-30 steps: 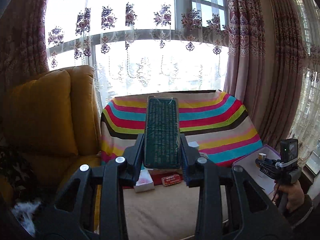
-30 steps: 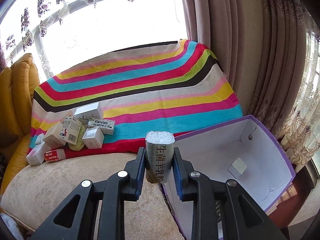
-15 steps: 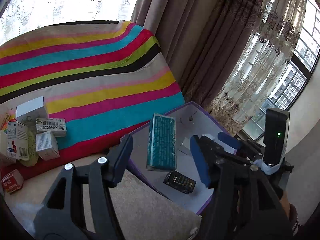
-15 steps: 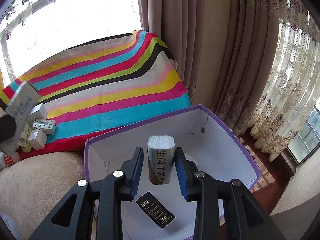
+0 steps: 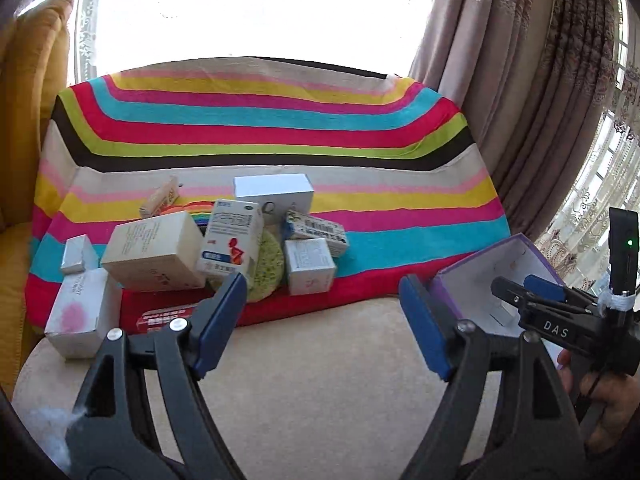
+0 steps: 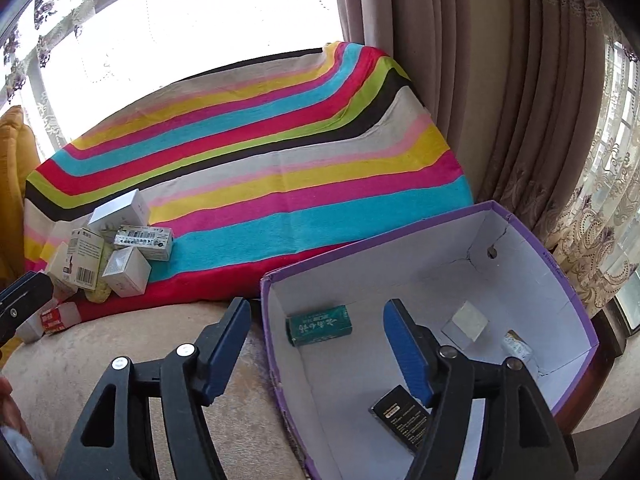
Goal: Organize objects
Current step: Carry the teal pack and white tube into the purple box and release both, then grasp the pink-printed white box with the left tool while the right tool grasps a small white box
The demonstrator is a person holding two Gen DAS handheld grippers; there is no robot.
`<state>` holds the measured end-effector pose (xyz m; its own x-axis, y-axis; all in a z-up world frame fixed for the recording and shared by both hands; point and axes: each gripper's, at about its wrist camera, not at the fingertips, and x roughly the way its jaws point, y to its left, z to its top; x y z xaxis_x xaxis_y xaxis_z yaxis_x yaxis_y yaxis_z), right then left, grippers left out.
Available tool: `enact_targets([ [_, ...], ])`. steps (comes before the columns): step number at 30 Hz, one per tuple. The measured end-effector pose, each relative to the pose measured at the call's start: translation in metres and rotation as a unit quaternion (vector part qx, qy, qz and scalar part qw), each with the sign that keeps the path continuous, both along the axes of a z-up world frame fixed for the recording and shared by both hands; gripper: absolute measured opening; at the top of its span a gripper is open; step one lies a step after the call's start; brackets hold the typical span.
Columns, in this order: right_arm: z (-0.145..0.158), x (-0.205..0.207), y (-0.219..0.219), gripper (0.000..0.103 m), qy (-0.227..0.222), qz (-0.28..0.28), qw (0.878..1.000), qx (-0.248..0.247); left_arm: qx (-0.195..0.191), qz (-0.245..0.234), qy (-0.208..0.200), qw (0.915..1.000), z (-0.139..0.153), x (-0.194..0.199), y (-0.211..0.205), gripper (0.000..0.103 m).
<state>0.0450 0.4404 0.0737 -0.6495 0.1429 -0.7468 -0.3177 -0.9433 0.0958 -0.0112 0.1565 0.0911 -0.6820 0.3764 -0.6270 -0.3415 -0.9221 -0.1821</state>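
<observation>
My left gripper point(image 5: 320, 320) is open and empty, facing a pile of small boxes point(image 5: 208, 248) stacked against the striped blanket point(image 5: 260, 136). My right gripper point(image 6: 316, 340) is open and empty, straddling the near left wall of the purple storage box point(image 6: 536, 236). Inside that box lie a green box point(image 6: 320, 325), a black box point(image 6: 402, 416), a silvery cube point(image 6: 466, 326) and a white packet point(image 6: 518, 347). The storage box point(image 5: 532, 248) and the right gripper point(image 5: 560, 320) also show at the right of the left wrist view. The pile point(image 6: 100, 252) shows at the left of the right wrist view.
A beige cushion point(image 5: 320, 380) forms the seat under both grippers. A yellow armchair point(image 5: 24, 120) stands at the left. Curtains point(image 6: 500, 100) hang behind and to the right of the storage box.
Both grippers have opened. The green box left my left gripper and the white packet left my right gripper; both now lie in the storage box. The left gripper swung back to the pile.
</observation>
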Motion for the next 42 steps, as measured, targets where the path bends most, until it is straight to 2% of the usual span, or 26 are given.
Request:
enact_targets([
  [2,0.0,-0.011,-0.02,0.07,0.0,0.023,1.0,-0.003,0.003,0.036,-0.002,0.9993,-0.007,-0.006,-0.028,0.081],
  [5,0.0,-0.024,-0.052,0.073,0.001,0.055,0.999,0.004,0.036,0.066,-0.016,0.997,-0.017,-0.012,-0.065,0.081],
  [11,-0.002,-0.043,-0.1,0.075,-0.006,0.103,0.994,0.022,0.068,0.082,-0.057,0.9927,-0.031,-0.023,-0.1,0.084],
  [17,-0.001,-0.057,-0.127,0.077,-0.008,0.117,0.993,0.031,0.057,0.112,-0.057,0.9904,-0.036,-0.024,-0.128,0.084],
  [23,-0.008,-0.067,-0.143,0.078,-0.018,0.118,0.992,0.032,0.054,0.161,-0.078,0.9824,-0.046,-0.03,-0.168,0.084],
  [28,-0.016,-0.074,-0.156,0.078,-0.03,0.129,0.99,0.043,0.039,0.183,-0.111,0.9761,-0.06,-0.039,-0.174,0.084],
  [34,-0.025,-0.071,-0.156,0.078,-0.029,0.122,0.991,0.047,0.008,0.189,-0.091,0.9778,-0.057,-0.034,-0.166,0.089],
  [42,-0.029,-0.072,-0.156,0.08,-0.033,0.124,0.991,0.044,0.0,0.187,-0.1,0.9772,-0.058,-0.038,-0.165,0.094],
])
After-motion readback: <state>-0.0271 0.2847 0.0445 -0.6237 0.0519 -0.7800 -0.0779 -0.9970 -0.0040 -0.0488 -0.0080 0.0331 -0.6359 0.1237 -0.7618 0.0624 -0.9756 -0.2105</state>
